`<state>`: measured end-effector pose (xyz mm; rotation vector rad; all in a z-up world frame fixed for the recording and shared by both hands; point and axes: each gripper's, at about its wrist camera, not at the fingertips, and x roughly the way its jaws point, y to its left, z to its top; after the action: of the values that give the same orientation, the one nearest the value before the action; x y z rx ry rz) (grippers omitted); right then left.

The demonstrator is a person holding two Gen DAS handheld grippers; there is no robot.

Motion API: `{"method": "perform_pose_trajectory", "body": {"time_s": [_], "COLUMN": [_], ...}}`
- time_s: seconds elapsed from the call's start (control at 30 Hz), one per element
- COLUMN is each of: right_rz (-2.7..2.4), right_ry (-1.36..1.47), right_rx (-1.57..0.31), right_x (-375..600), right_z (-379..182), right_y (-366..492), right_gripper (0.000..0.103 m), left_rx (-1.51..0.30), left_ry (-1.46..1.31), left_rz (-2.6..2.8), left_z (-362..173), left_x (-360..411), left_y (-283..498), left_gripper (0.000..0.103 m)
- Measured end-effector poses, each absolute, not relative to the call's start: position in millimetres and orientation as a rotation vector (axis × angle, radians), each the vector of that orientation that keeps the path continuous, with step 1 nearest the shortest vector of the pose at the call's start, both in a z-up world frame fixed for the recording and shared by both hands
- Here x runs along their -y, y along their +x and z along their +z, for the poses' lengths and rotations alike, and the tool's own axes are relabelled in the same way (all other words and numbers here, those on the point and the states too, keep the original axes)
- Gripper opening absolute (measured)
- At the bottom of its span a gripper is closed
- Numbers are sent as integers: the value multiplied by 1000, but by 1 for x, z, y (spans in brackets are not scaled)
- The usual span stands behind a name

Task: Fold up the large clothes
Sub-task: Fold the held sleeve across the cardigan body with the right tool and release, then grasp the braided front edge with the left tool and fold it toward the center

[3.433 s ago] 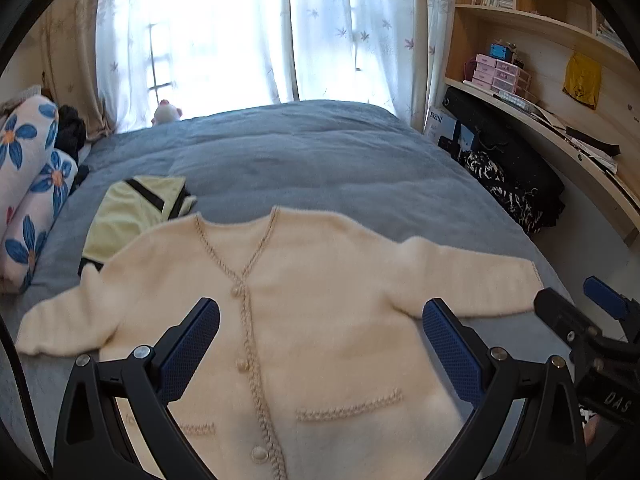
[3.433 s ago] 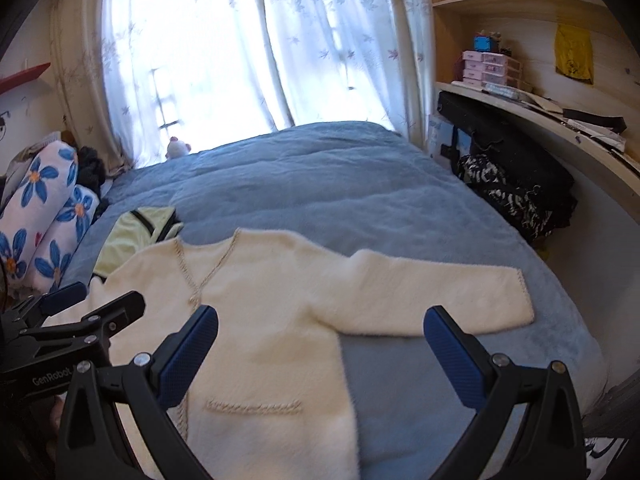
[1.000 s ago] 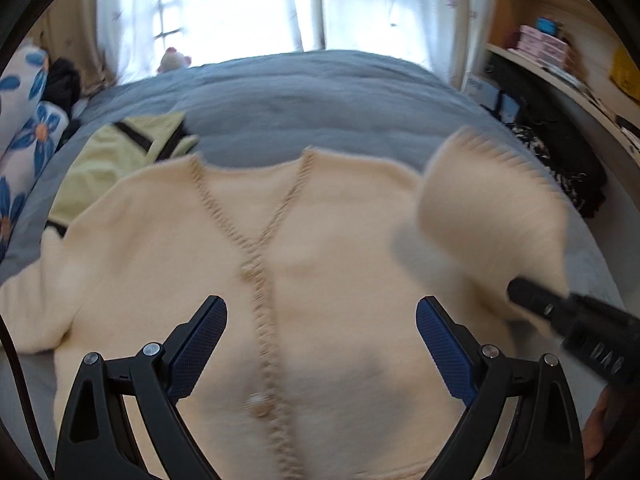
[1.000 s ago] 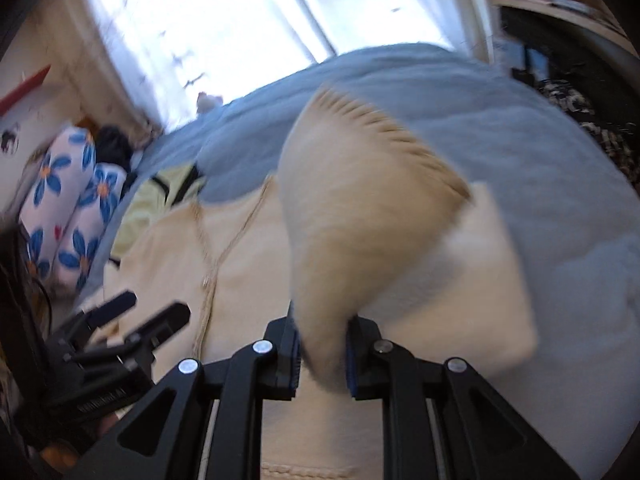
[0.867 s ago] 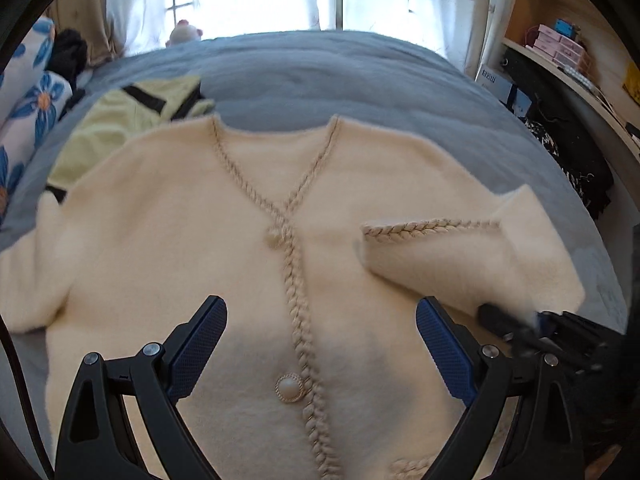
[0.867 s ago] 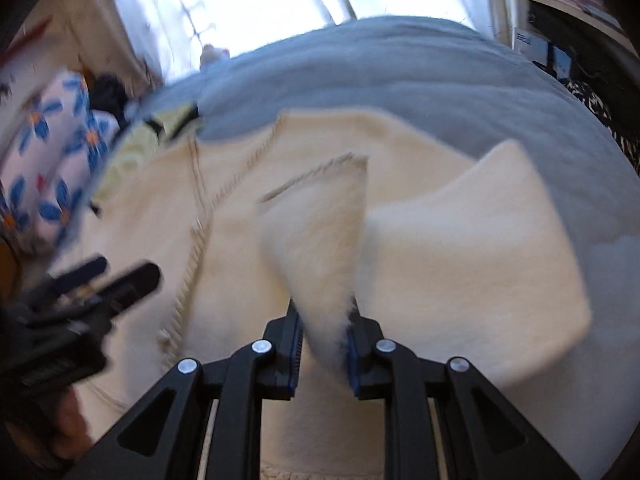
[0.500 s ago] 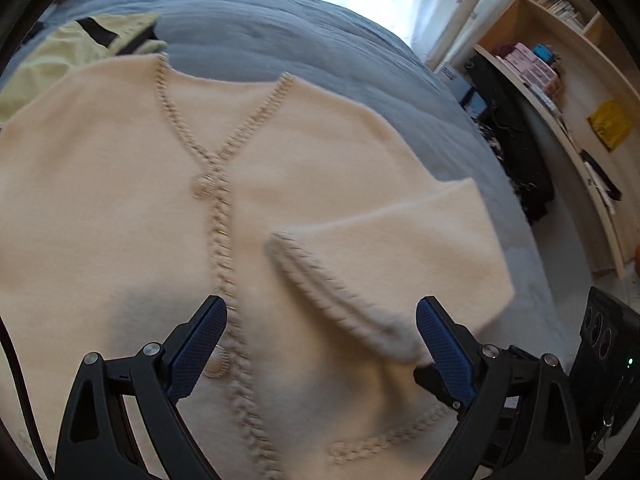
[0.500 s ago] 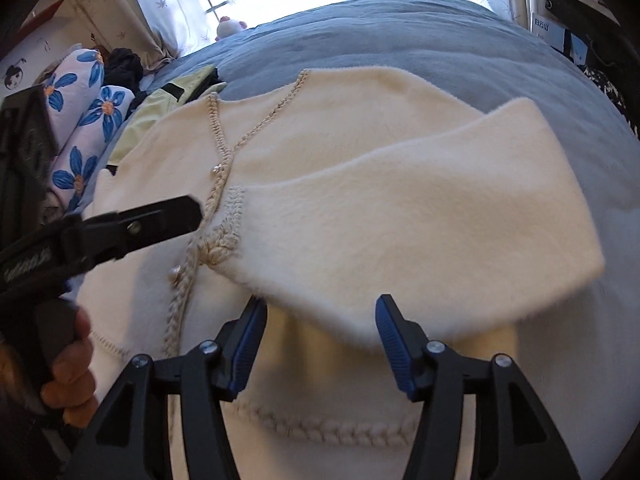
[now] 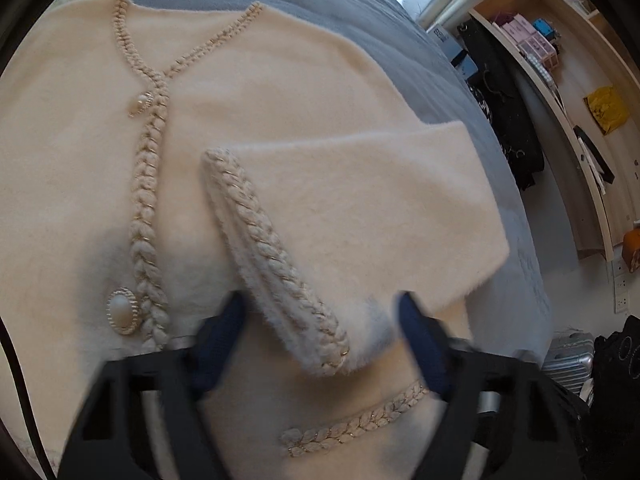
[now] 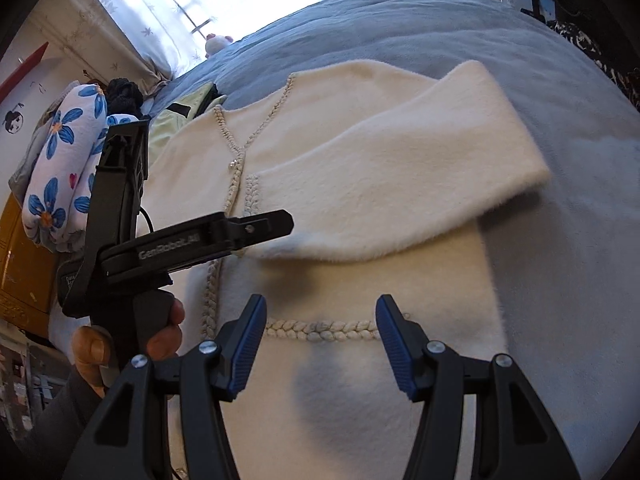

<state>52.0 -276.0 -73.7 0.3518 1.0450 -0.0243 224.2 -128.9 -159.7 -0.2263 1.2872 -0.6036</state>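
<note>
A cream knitted cardigan (image 9: 280, 92) lies front-up on the blue bed; it also shows in the right wrist view (image 10: 360, 360). Its right sleeve (image 9: 360, 208) is folded across the chest, braided cuff (image 9: 276, 264) toward the button band. My left gripper (image 9: 320, 340) is open, blurred, with the cuff end between its fingers. In the right wrist view the left gripper (image 10: 276, 222) reaches over the cuff. My right gripper (image 10: 320, 340) is open and empty above the pocket braid (image 10: 320, 326), below the folded sleeve (image 10: 400, 184).
The blue bed cover (image 10: 560, 240) extends right and beyond. A yellow-green garment (image 10: 180, 114) and floral pillows (image 10: 64, 160) lie at the far left. Wooden shelves (image 9: 580, 92) and dark bags (image 9: 504, 108) stand right of the bed.
The right gripper carried the sleeve across the chest and let it go. Since half a second ago the left gripper has moved down onto the cuff and narrowed its opening.
</note>
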Motion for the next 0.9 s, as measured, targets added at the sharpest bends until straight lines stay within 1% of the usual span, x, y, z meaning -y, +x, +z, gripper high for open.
{"method": "perform_pose_trajectory", "body": {"time_s": [0.03,0.07,0.17,0.3,0.43,0.53,0.6,0.67,0.7,0.73,0.8,0.83,0.87,0.9], "right_rz": [-32,-39,-59,-99,-129,-145,-156,-158,-157,-155,-154,-148,-143,-138], "right_ry": [356,368,389,371,356,334,317,306,305,306,307,312,320,334], "right_rx": [-1048,-1052,-1051,-1017,-995,-990,-997,-1016,-1024,-1032,-1047,-1049,-1049,-1047], "right_x": [277,278,285,292,298,299,299,302,304,305,308,311,314,318], "right_z": [-76,-78,-79,-71,-64,-62,-64,-68,-70,-72,-73,-72,-70,-67], "right_y": [52,53,52,51,53,59,63,69,71,73,79,83,87,93], "right_gripper": [57,57,57,57,57,57,57,57,57,57,57,57,57,60], "left_rx": [-1297,-1298,-1214,-985,-825,-789,-837,-931,-996,-1045,-1134,-1164,-1172,-1168], "left_ry": [-210,-187,-97,35,83,113,102,89,88,86,59,24,-15,-57], "left_rz": [-602,-597,-579,-548,-470,-372,-311,-265,-236,-223,-214,-227,-240,-254], "left_z": [-161,-161,-140,-77,-27,-22,-42,-73,-94,-110,-140,-149,-153,-153], "left_x": [134,140,150,150,119,83,58,34,26,18,1,-6,-9,-13], "left_y": [225,226,226,230,244,260,277,290,297,300,304,306,305,307], "left_gripper": [20,17,14,14,14,14,16,24,31,34,34,36,39,51]}}
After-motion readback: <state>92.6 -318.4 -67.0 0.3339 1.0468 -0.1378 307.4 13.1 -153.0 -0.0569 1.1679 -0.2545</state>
